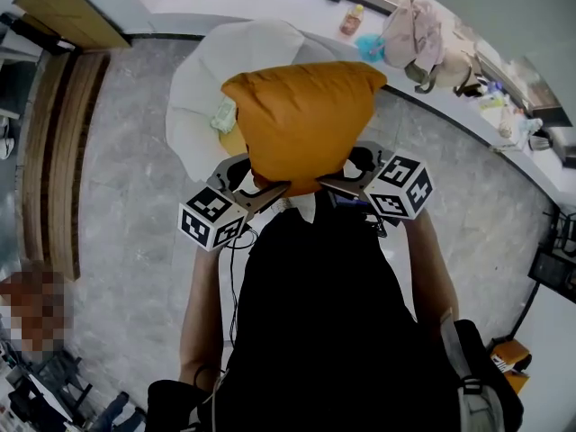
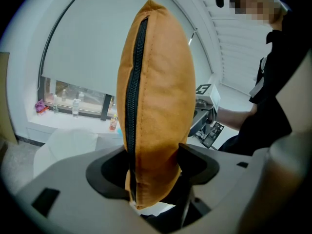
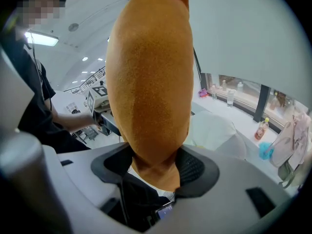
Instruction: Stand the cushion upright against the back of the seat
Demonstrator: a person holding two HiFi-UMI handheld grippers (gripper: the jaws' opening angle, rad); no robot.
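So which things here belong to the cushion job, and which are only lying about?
For the job:
- cushion
- left gripper and right gripper, both clamped on it
- white seat below

Lying about:
- bottle
- bags

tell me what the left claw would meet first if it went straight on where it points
The orange cushion, already clamped in the left claw. Beyond it the line is hidden; the white seat sits lower and left, so perhaps the window blind; depth unclear.
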